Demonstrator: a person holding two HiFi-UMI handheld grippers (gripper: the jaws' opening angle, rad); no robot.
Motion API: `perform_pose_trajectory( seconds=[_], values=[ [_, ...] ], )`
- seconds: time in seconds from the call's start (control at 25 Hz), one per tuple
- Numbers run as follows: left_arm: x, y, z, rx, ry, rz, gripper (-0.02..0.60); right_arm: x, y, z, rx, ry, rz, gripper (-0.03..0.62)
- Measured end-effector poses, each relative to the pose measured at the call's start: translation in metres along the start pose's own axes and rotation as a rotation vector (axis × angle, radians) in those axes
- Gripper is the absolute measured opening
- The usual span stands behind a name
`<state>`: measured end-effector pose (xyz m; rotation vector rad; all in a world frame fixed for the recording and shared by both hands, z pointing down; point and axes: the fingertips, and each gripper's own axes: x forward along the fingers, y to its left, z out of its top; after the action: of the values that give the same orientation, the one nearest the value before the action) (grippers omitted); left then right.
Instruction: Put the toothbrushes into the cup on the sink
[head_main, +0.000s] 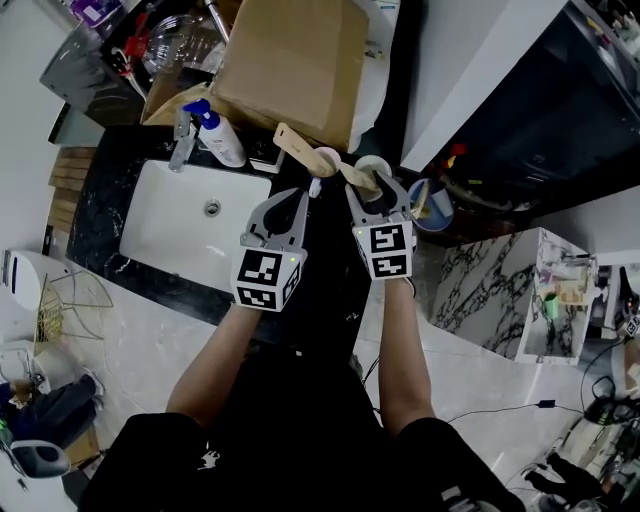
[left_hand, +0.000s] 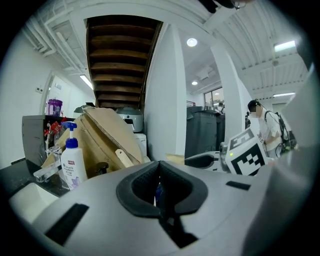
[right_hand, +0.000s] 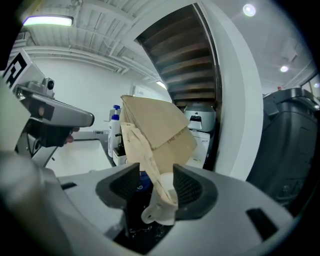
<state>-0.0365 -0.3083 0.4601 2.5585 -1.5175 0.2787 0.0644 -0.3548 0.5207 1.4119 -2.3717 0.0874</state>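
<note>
1. Right gripper (right_hand: 158, 188) jaws wide, toothbrush (right_hand: 143, 155) leaning loose between them, lower end at cup (head_main: 385, 163) beside sink (head_main: 180, 215): pulling back could snag it out
2. Left gripper (left_hand: 159, 180) shut, close alongside: could knock it

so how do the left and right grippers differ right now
The left gripper has its jaws shut; the right gripper has its jaws wide apart. The left gripper holds nothing that I can make out, while a tan toothbrush stands loose between the right gripper's jaws. Both are grey and point toward the cardboard box.
</note>
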Motion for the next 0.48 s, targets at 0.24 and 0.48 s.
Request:
perform_pose_trajectory(
  seconds=[0.24,0.48],
  values=[
    [-0.012,-0.006,0.005,0.012,-0.014,-0.004,0.003,-0.015,0.003,-0.006,0.006,0.008,0.006,0.199],
    [-0.028,-0.011,0.014,0.024,-0.040,-0.018,0.003,-0.040,0.003,0.002,0.118,-0.050,0.011,0.198]
  ],
)
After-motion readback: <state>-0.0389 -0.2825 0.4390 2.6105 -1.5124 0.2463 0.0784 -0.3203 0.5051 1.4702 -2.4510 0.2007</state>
